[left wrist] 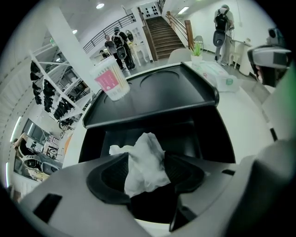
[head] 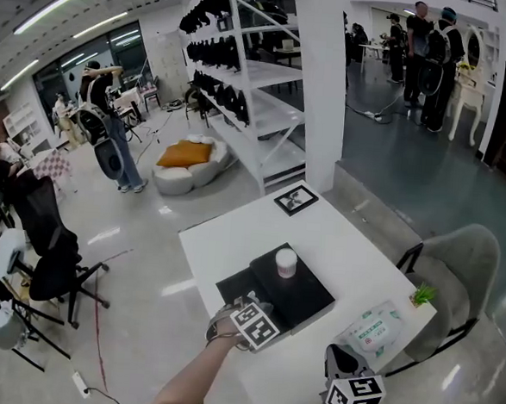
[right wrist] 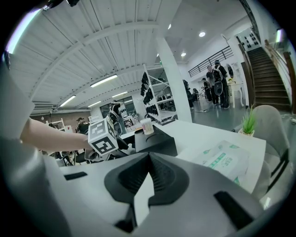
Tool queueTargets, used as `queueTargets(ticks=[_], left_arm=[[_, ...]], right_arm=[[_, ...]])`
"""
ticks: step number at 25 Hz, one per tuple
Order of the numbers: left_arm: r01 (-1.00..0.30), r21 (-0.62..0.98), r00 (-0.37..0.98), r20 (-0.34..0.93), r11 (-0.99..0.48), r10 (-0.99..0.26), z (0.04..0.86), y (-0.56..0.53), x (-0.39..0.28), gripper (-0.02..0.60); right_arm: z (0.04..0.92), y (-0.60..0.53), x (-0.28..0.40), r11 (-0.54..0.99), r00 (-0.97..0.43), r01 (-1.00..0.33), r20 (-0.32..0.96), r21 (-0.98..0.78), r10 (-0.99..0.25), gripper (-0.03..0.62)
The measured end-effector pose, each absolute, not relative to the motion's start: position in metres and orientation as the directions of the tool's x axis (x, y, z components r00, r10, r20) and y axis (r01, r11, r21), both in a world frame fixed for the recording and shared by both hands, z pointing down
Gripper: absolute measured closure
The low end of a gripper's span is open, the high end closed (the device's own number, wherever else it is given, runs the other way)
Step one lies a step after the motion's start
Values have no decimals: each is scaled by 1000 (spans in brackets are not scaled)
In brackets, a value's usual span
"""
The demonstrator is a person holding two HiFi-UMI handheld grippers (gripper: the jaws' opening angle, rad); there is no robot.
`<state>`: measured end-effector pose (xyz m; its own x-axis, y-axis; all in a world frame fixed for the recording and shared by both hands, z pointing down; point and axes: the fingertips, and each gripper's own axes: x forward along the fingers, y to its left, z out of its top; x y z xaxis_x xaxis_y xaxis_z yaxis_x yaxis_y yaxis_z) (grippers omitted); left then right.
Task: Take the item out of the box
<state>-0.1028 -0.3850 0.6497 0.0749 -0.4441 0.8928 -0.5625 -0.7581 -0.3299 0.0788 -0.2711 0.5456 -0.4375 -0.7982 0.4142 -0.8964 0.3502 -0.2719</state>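
Observation:
A black box [head: 234, 286] lies on the white table [head: 233, 239], its lid [left wrist: 162, 95] pushed back off the near compartment [left wrist: 185, 134]. On the lid stands a clear cup [left wrist: 111, 81] of cotton swabs, also visible in the head view [head: 285, 262]. My left gripper [left wrist: 145, 171] is shut on a crumpled white tissue [left wrist: 145, 159] right over the open compartment. From above, the left gripper [head: 238, 312] sits at the box's near-left corner. My right gripper [right wrist: 148, 180] is shut with nothing in it and hangs at the table's near edge [head: 337, 356], clear of the box.
A pack of wet wipes [head: 378, 331] lies at the near right of the table, with a small green plant [head: 422, 295] beside it. A framed marker card [head: 295, 200] sits at the far edge. A grey chair [head: 456, 263] stands to the right.

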Motion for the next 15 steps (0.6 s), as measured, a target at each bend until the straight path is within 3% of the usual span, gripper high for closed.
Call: queueTargets(ticks=[9,15], left_arm=[[-517,-279,96,921,-809,-378,652,-383,-101,375],[-462,-335,83,906,-821,-416,651,-379,-97,423]], right_arm=[[545,-267,75,337,-429,-900,423,-276,-798,594],[544,-263,71,339,-431,-899,421,-278,-798,594]])
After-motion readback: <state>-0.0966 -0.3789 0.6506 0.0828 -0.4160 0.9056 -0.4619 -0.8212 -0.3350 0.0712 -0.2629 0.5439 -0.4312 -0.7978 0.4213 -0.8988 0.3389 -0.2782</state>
